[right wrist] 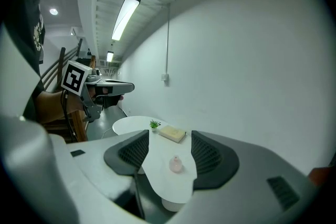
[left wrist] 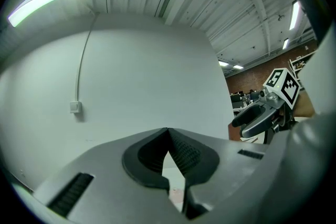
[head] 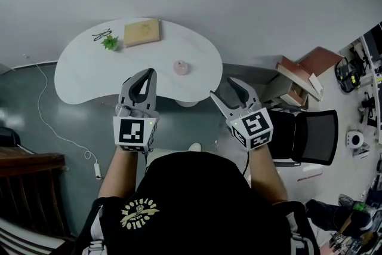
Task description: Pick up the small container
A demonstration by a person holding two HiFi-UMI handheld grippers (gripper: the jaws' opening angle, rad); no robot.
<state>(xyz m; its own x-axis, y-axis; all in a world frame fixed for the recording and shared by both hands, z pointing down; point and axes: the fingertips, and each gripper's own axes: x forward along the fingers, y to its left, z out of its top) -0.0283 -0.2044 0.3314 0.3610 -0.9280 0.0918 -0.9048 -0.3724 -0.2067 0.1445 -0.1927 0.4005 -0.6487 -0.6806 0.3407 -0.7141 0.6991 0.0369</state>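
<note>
The small pink container point(head: 181, 67) stands near the front right edge of a white kidney-shaped table point(head: 89, 71). In the right gripper view the container point(right wrist: 175, 164) shows on the table point(right wrist: 168, 189) some way ahead, framed by the jaws. Both grippers hover in front of the table, short of its edge. My left gripper point(head: 148, 74) is shut with nothing in it, its jaw tips touching point(left wrist: 168, 131). My right gripper point(head: 222, 88) is open and empty point(right wrist: 169, 136), to the right of and nearer than the container.
On the table's far side lie a tan book point(head: 142, 32), a small green plant point(head: 110, 42) and a pair of glasses point(head: 101, 34). A black office chair point(head: 310, 135) stands at the right, a dark wooden chair point(head: 30, 179) at the left. A white cable point(head: 59, 135) trails on the floor.
</note>
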